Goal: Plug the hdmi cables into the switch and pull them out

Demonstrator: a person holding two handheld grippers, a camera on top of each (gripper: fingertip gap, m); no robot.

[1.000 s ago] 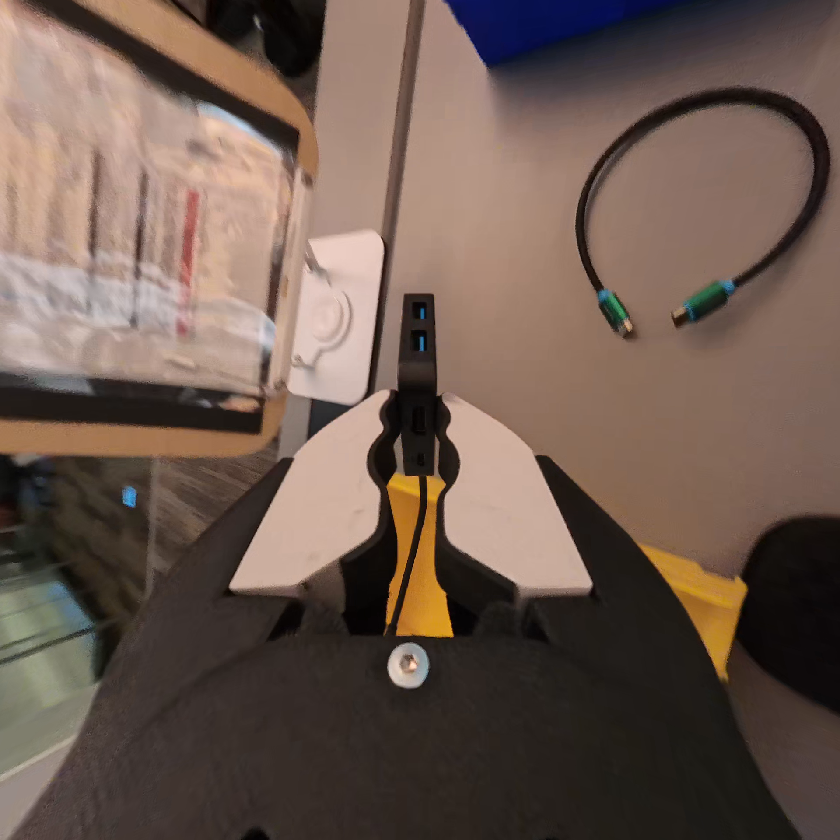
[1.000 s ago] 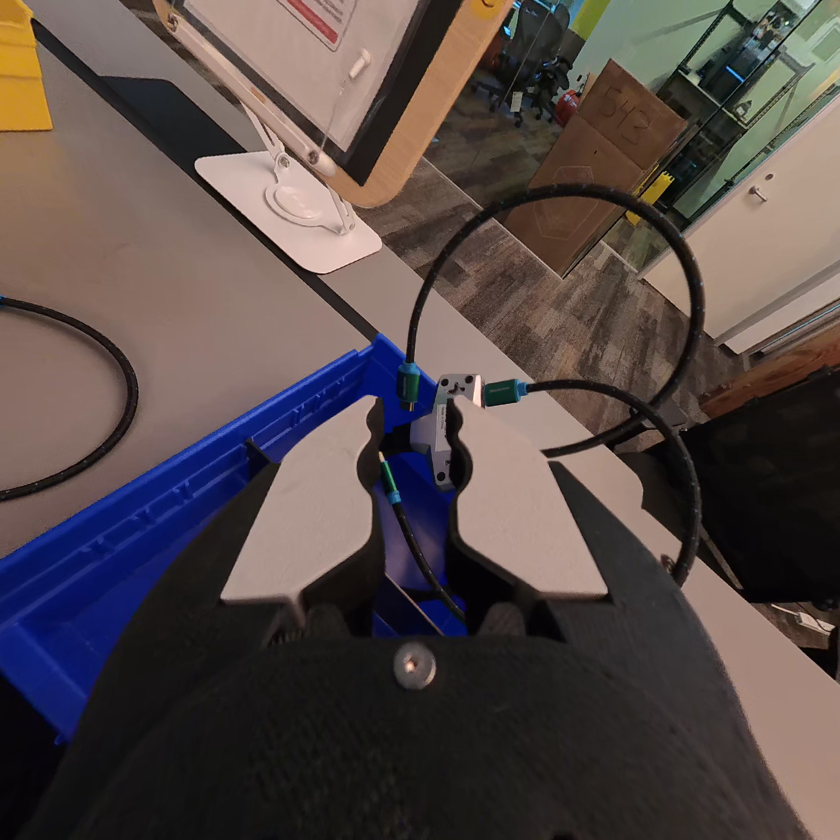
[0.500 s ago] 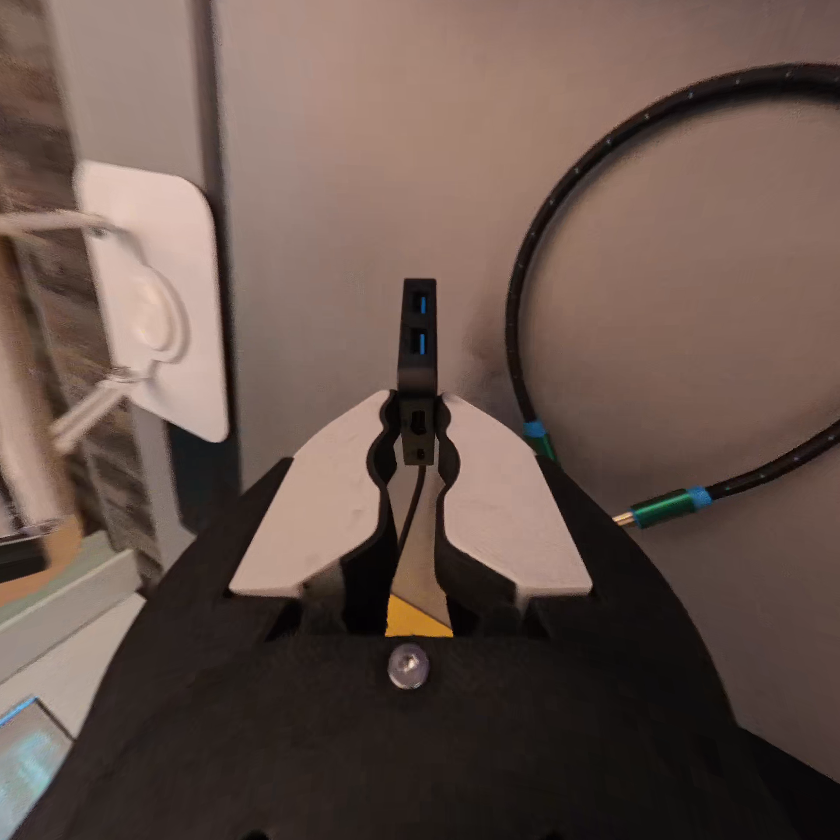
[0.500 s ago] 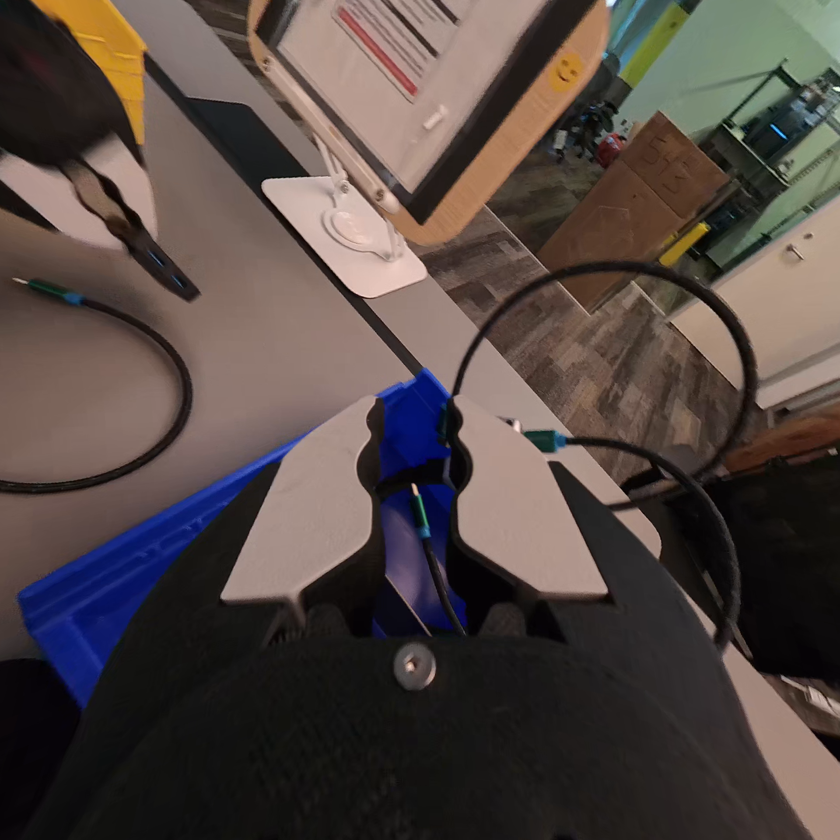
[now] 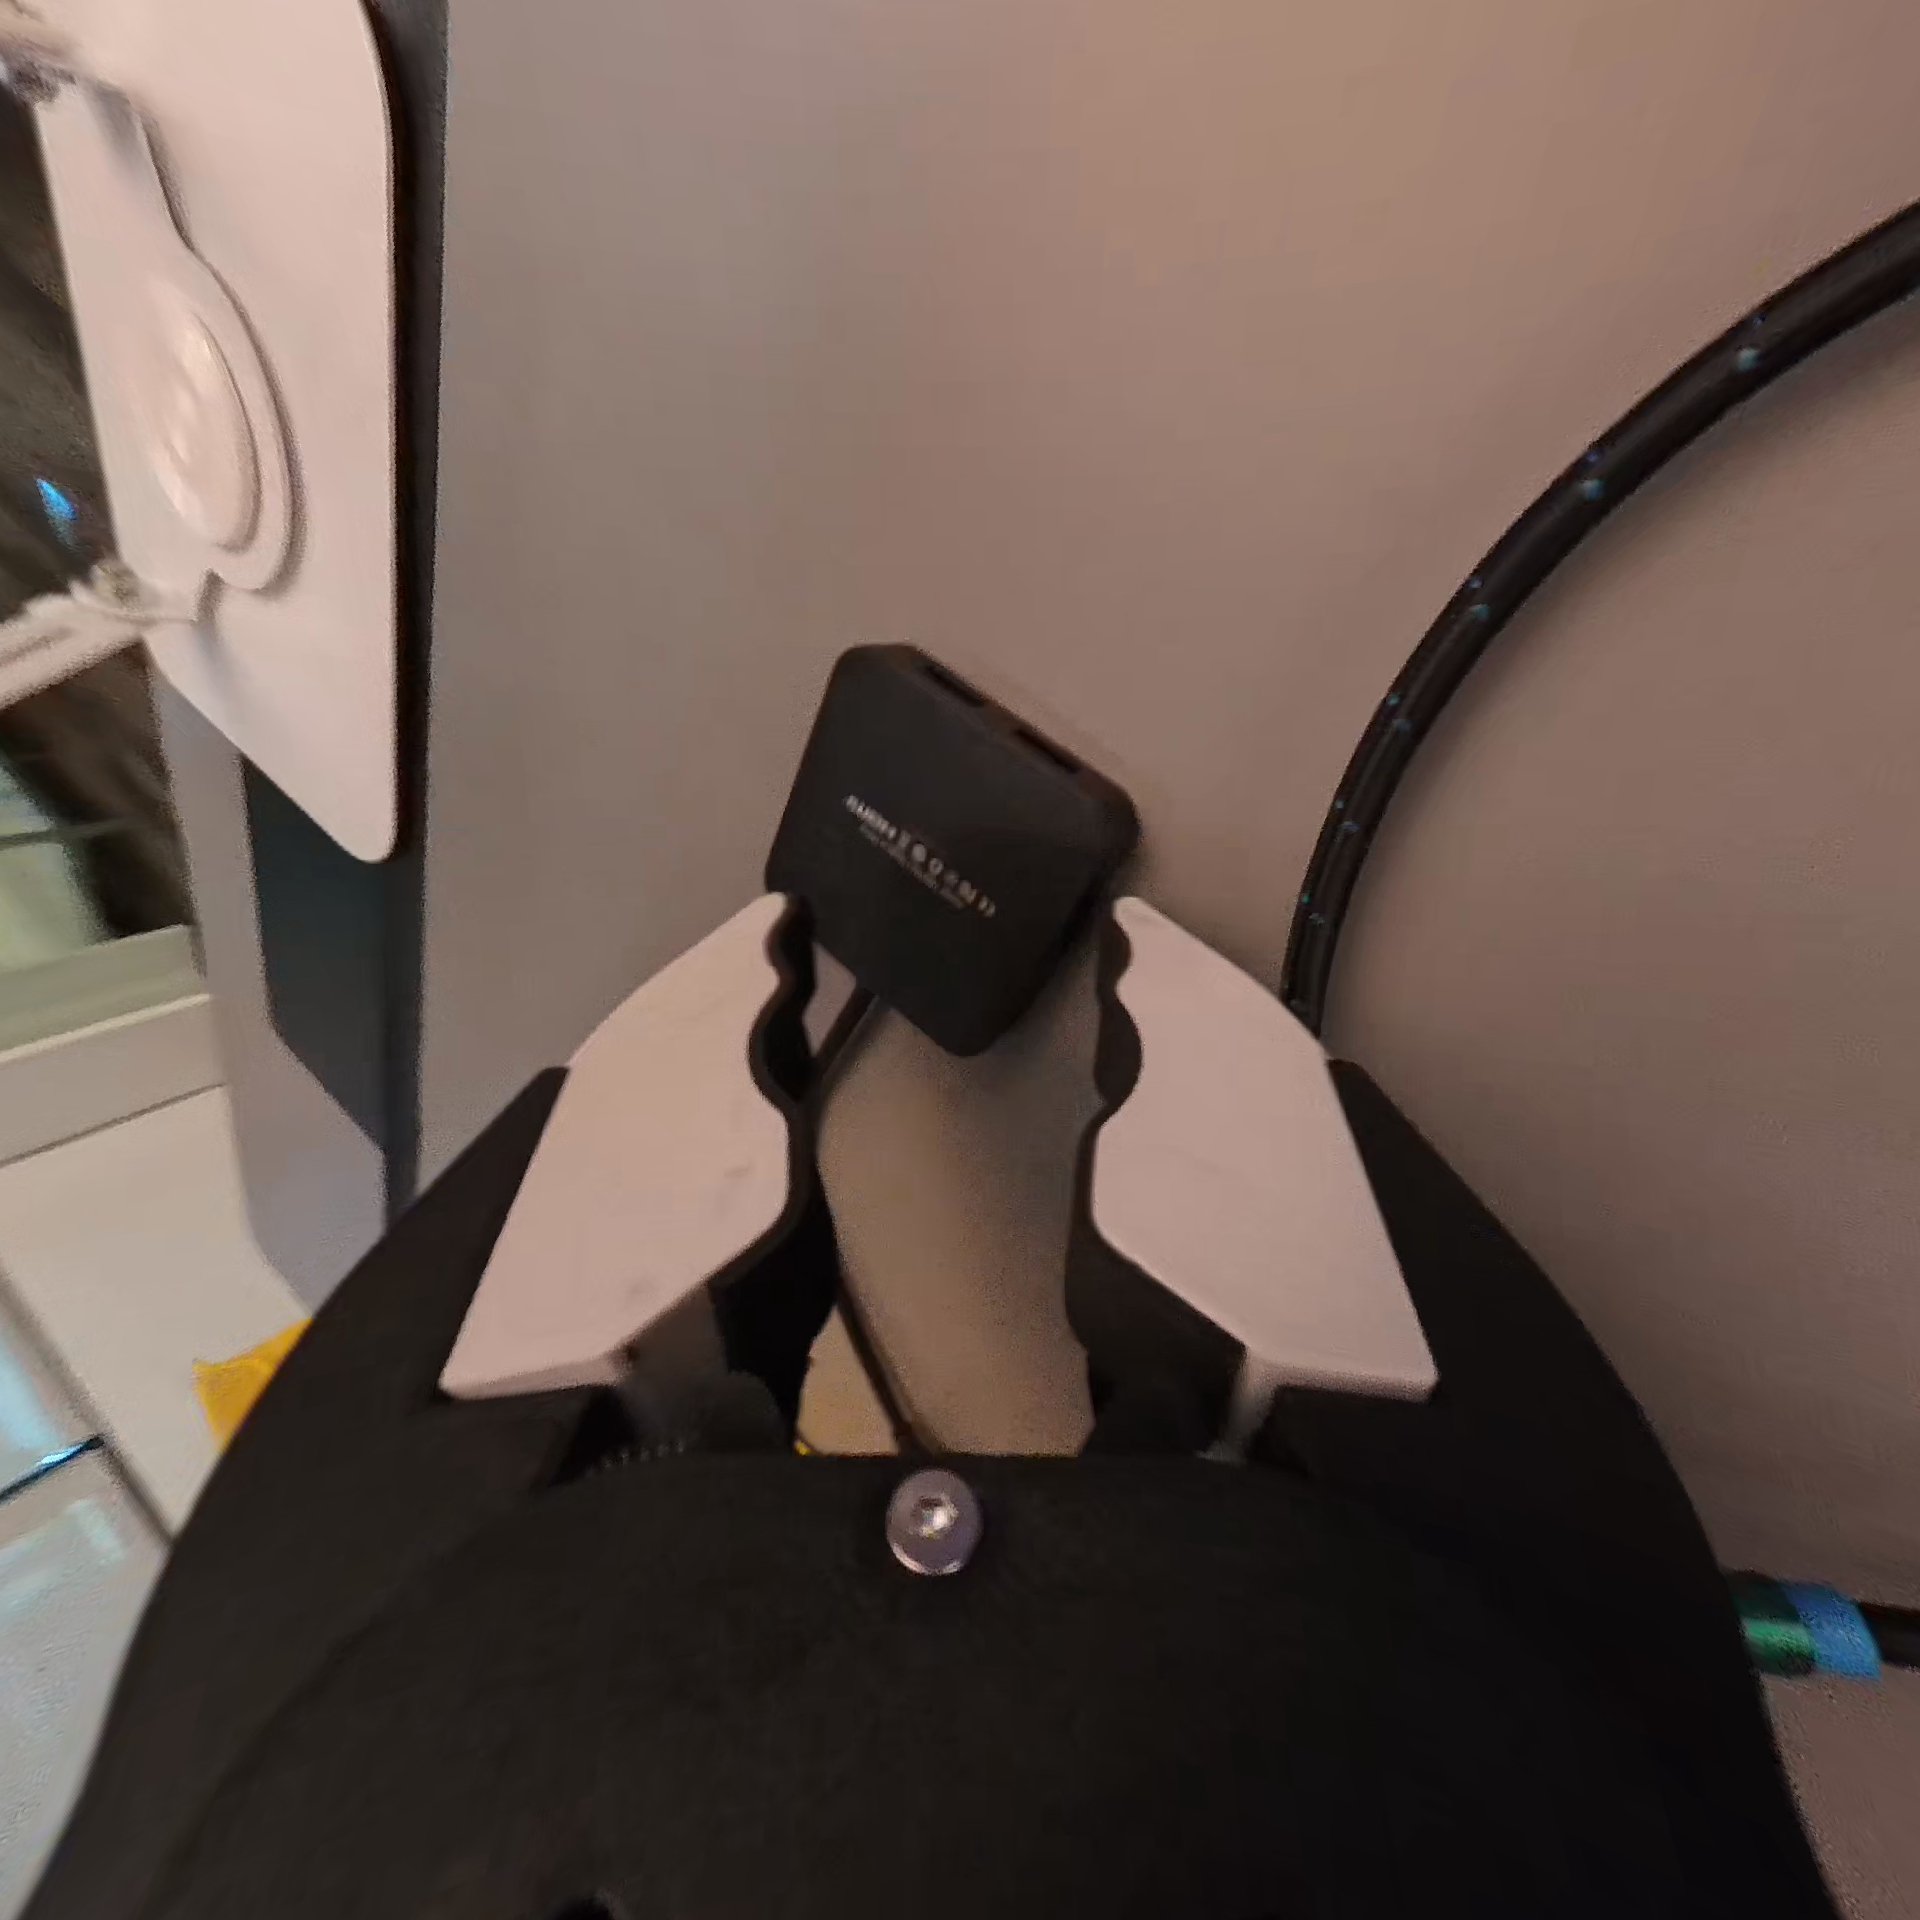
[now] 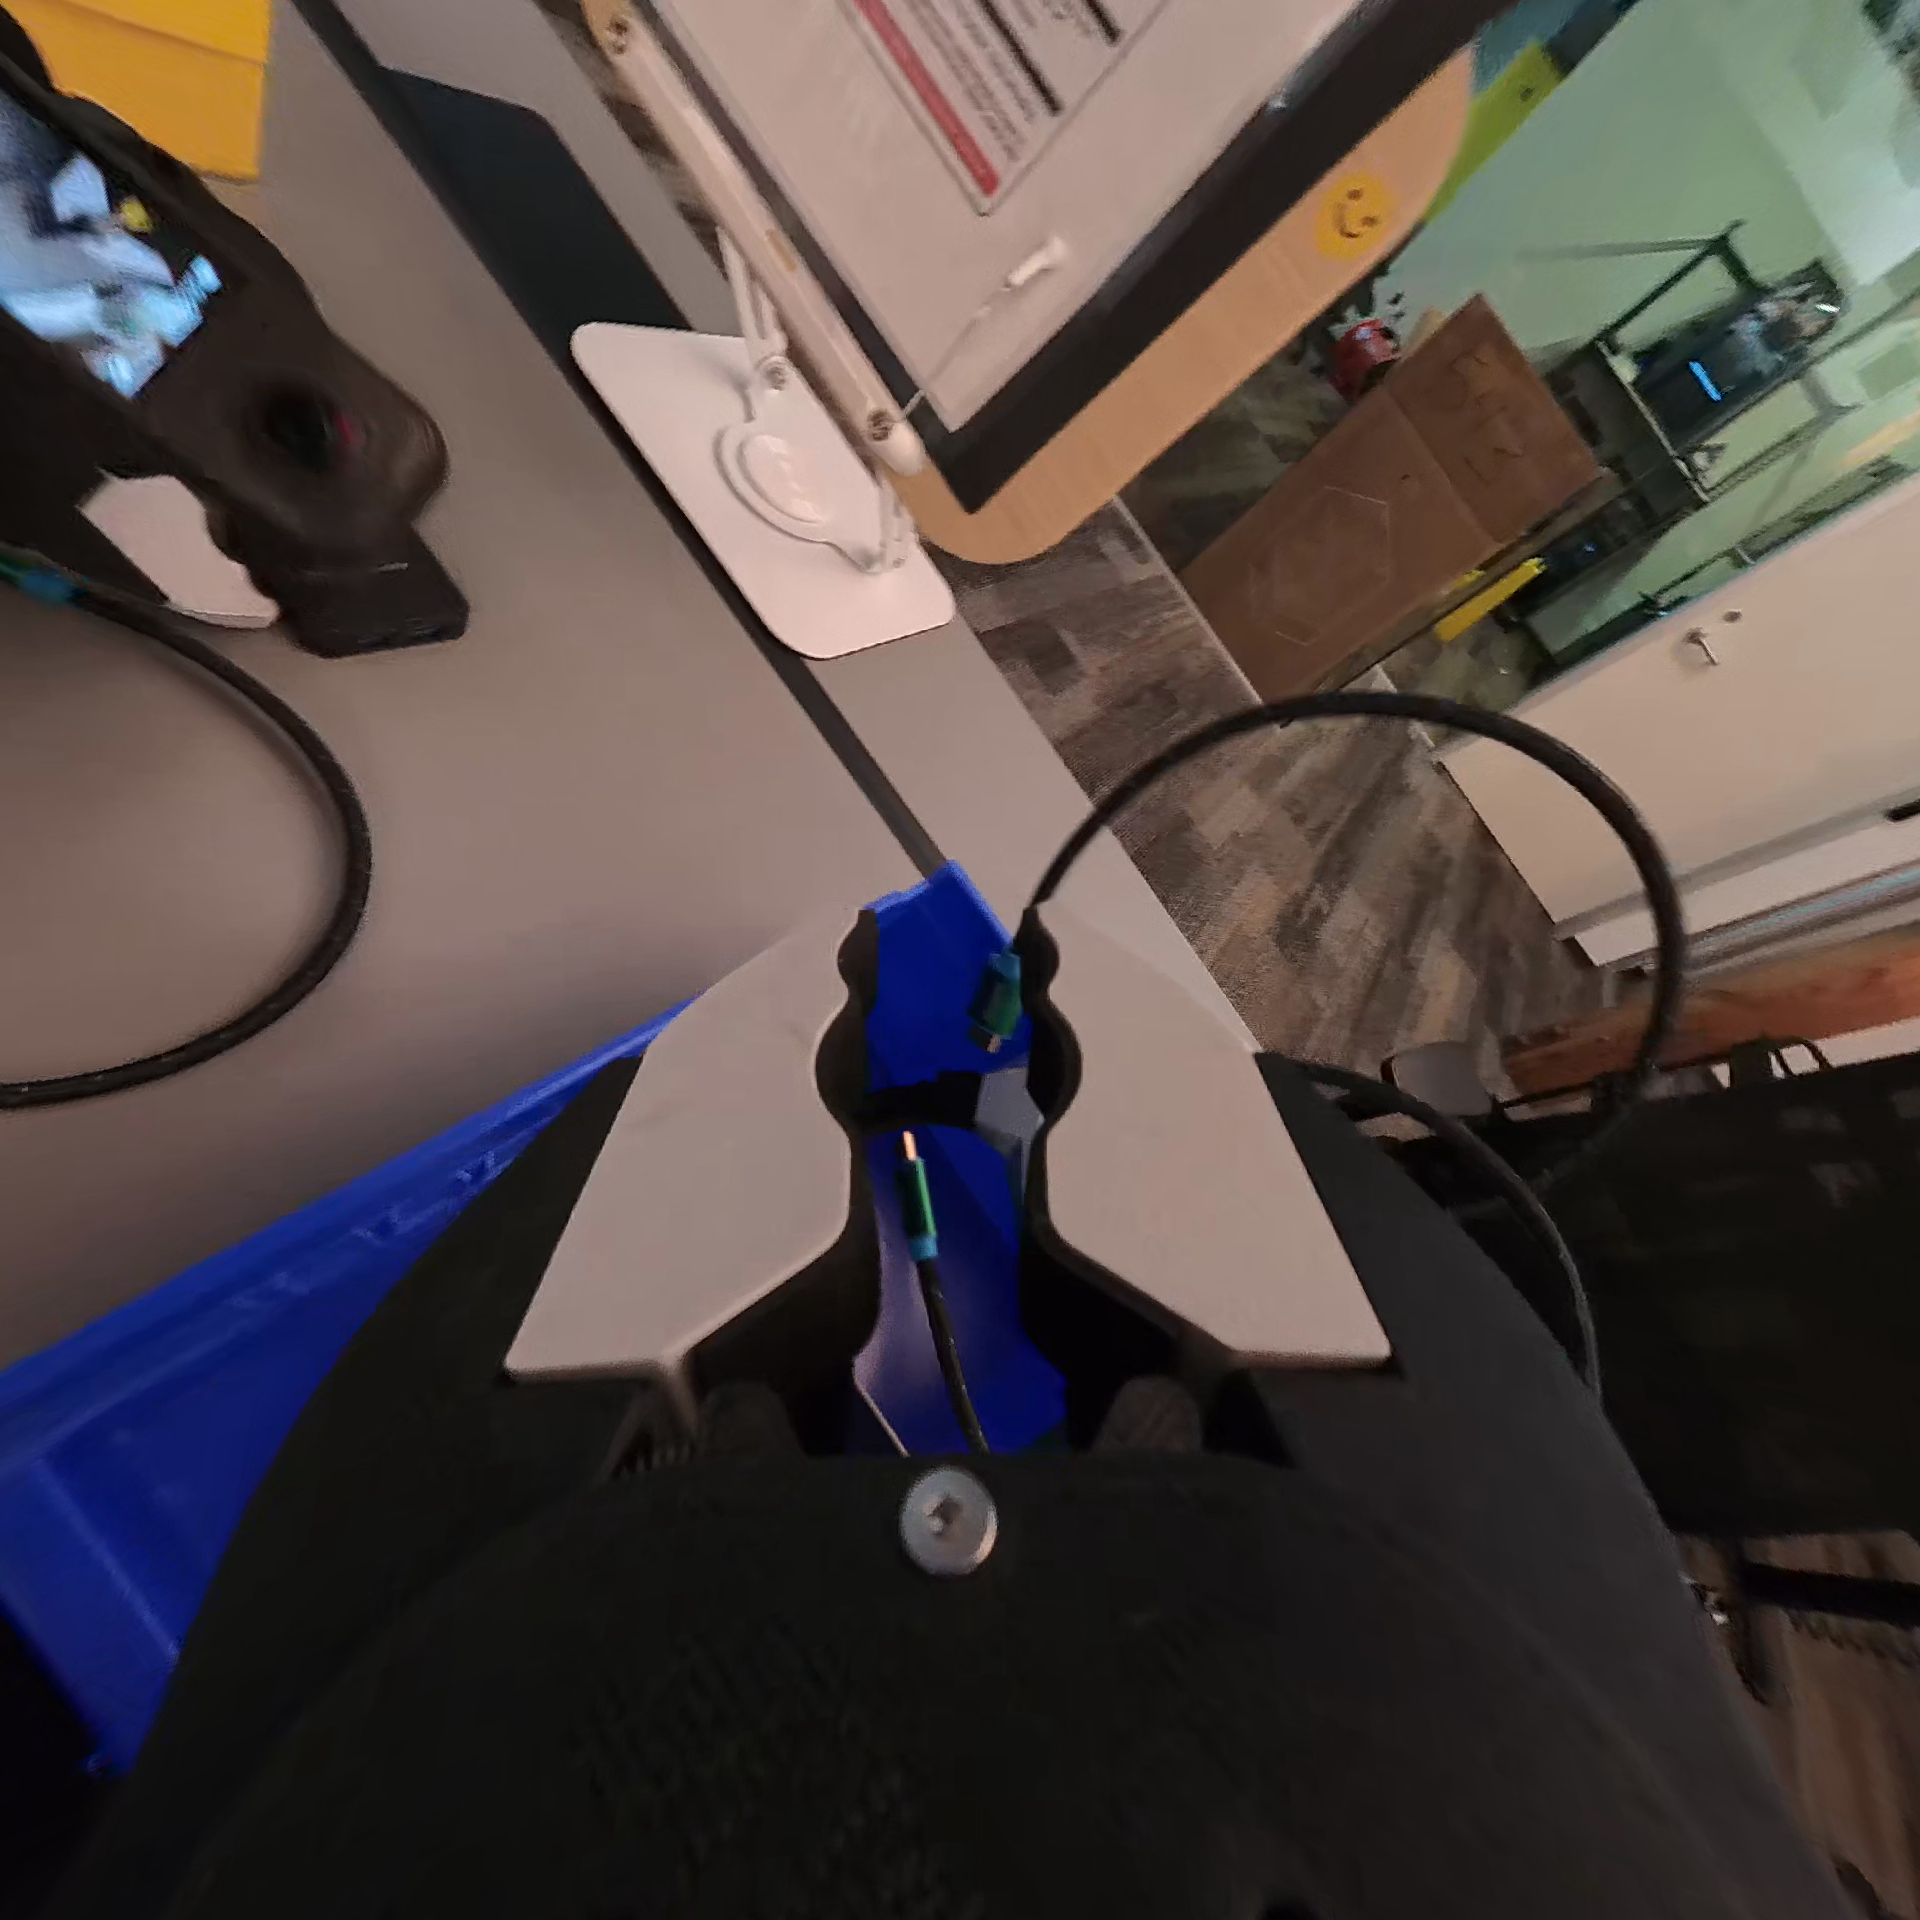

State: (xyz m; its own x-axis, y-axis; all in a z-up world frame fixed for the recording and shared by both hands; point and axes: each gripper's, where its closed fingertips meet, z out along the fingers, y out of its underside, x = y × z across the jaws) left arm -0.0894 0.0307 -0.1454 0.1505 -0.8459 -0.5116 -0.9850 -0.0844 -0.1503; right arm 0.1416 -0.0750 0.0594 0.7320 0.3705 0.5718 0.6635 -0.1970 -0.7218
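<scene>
Black switch (image 5: pixel 945 847) flat, loose between left gripper (image 5: pixel 948 925) fingertips

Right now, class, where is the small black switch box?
In the left wrist view the black switch lies flat on the grey table, just beyond the open left tongs, between the white stand base and the black braided cable.
</scene>
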